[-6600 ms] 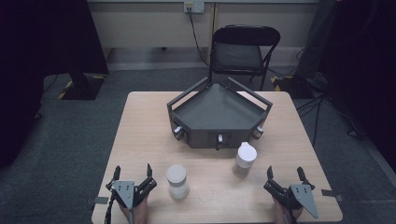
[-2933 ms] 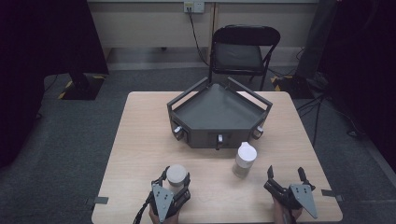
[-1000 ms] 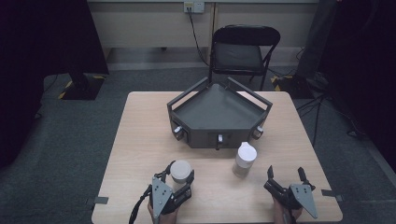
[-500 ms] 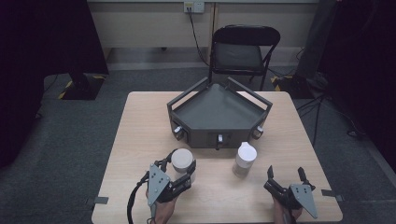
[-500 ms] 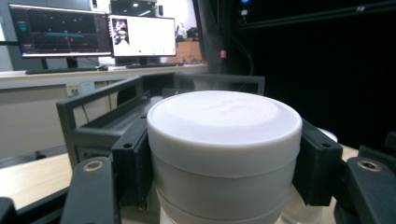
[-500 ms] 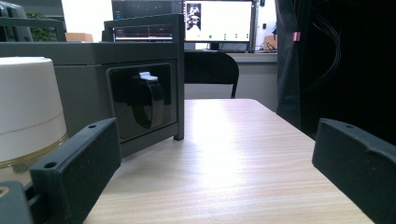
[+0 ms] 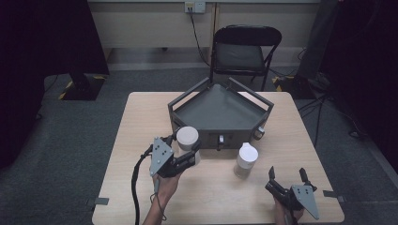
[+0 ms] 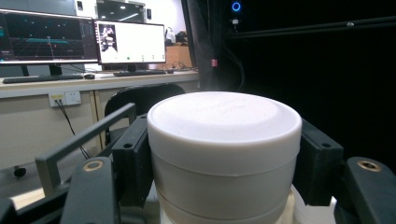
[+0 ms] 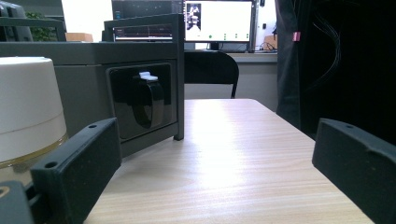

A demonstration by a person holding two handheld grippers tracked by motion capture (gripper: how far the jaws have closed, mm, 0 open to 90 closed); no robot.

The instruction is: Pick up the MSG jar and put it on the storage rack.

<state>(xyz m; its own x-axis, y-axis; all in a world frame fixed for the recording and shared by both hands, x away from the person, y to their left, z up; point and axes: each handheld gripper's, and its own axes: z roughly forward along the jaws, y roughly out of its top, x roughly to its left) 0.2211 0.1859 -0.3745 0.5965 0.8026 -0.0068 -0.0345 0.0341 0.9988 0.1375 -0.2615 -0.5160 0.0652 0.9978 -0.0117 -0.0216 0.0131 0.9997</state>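
A white lidded jar (image 7: 188, 139) hangs above the table just in front of the grey tray (image 7: 220, 110), with my left gripper (image 7: 187, 151) shut on it. In the left gripper view the jar (image 8: 224, 154) sits tight between both black jaws, the tray's rail behind it. A second white-capped jar (image 7: 245, 159) stands on the table before the tray's front corner; its cap (image 9: 28, 107) shows at the left of the right gripper view. My right gripper (image 7: 287, 177) rests near the table's front right edge, open, with nothing between its fingers.
The wooden table (image 7: 141, 122) has free room on its left and right sides. A black folding chair (image 7: 241, 51) stands behind the table. The tray's front wall (image 9: 140, 100) carries a black latch. A cable (image 7: 136, 187) trails from the left gripper.
My left gripper has lifted the white jar off the table and carried it forward toward the tray. The right gripper and the second jar have stayed put.
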